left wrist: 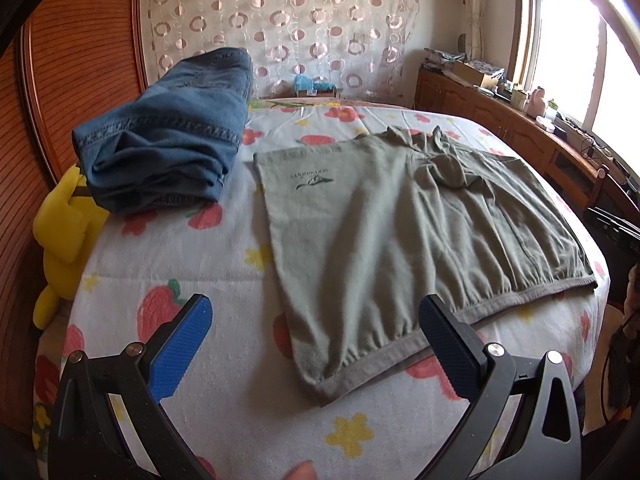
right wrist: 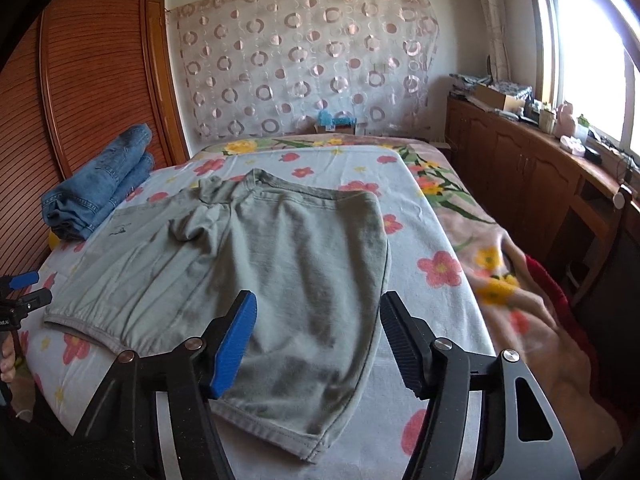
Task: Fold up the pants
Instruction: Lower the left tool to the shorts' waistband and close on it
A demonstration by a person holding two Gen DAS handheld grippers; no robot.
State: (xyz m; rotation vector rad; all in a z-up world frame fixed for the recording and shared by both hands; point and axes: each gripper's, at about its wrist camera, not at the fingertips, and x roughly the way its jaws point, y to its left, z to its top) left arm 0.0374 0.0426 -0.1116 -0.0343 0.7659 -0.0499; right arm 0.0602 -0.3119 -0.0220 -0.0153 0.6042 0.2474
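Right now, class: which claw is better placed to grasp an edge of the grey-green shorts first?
Right. The right claw, part open, frames the shorts near the leg hem. The left claw gapes wide above the waistband.

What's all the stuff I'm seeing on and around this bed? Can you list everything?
grey-green pants: one, spread flat in the middle of the bed
jeans: one folded blue pile, far left of the bed by the wooden wall
bedsheet: one, pale with red and yellow flowers, under the pants
blanket: one, pink floral, right side of the bed
plush toy: one, yellow, at the bed's left edge
curtain: one, sheer with pink rings, on the far wall
cabinet: one, brown wood, cluttered top, under the window
left tool: one, black with blue pads, open over the pants' waistband
right tool: one, same colours, open over a pant leg
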